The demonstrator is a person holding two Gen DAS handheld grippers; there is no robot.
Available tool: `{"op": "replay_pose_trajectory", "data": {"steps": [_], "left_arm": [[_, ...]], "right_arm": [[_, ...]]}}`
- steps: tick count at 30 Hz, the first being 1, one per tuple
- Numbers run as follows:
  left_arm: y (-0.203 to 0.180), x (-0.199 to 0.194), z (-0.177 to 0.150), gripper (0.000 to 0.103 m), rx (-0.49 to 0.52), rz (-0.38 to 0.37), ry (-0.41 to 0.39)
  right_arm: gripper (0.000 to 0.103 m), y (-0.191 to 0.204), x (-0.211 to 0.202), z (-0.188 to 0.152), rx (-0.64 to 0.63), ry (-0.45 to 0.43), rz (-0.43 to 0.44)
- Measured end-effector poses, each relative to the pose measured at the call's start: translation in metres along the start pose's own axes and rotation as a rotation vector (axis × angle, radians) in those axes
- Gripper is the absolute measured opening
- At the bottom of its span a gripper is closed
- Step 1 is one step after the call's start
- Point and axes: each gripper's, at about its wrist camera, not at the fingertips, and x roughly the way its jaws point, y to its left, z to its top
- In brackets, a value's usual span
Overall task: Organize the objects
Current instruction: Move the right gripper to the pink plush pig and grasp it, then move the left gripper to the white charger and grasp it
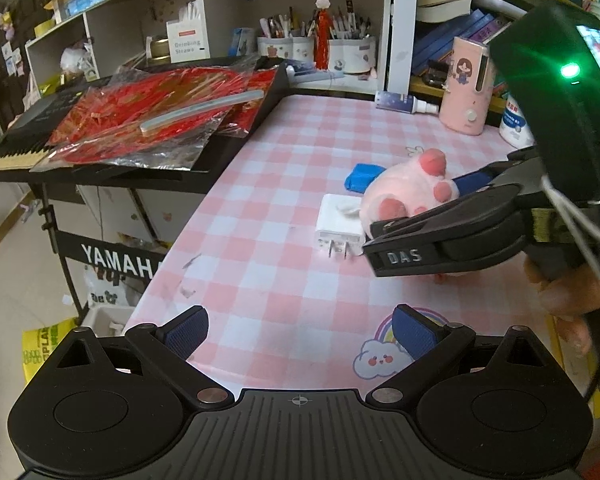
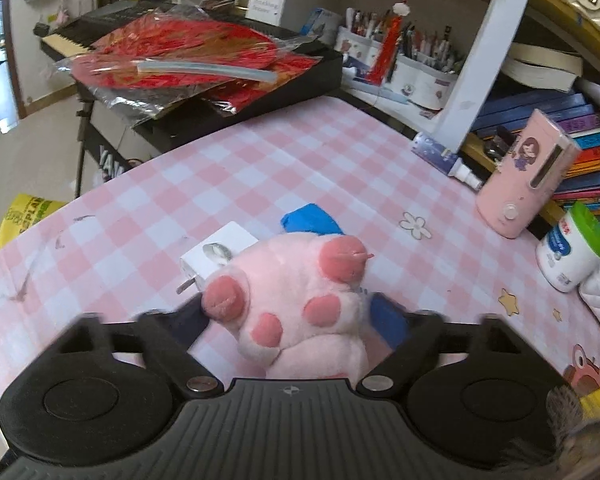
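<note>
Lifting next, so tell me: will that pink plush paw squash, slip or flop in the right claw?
The pink plush paw looks soft and stuffed, so it will probably squash between the right claw pads. Its fuzzy fabric should resist slipping. It seems light; the unsupported toe end may sag.

Worktop [image 1: 284, 184]: pink-white checked cloth
Shelving [image 1: 396, 24]: white, cluttered
Keyboard [image 1: 16, 152]: black, on stand
Floor [image 1: 16, 280]: pale tile

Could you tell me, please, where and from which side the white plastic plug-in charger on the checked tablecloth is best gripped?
Grip the white plastic plug-in charger across its two flat side faces, coming from above on the left, probably with the open left tongs. Its metal prongs point toward the camera, and the pink plush paw crowds its right side.
</note>
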Motion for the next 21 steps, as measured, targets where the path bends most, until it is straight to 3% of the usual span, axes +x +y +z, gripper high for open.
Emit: {"op": "replay_pose_trajectory", "data": {"steps": [2,5,9,14,17,21], "left_arm": [[-0.001,0.001,0.002,0.1,0.001,-0.003,-0.005],[-0.006,0.004,0.006,0.1,0.006,-0.011,-0.013],[-0.015,0.01,0.013,0.1,0.024,-0.037,-0.027],[-0.027,0.016,0.024,0.099,0.047,-0.061,-0.066],[-0.032,0.025,0.031,0.097,0.057,-0.066,-0.077],[-0.033,0.046,0.038,0.086,0.045,-0.048,-0.062]], "right_arm": [[0.064,-0.008,-0.007,0.0,0.034,-0.003,0.017],[0.063,-0.025,-0.028,-0.001,0.131,-0.036,0.02],[0.064,-0.051,-0.058,-0.008,0.257,-0.091,-0.05],[0.064,-0.081,-0.073,-0.021,0.383,-0.103,-0.14],[0.064,-0.092,-0.075,-0.027,0.42,-0.101,-0.15],[0.064,-0.097,-0.074,-0.032,0.435,-0.095,-0.138]]}}
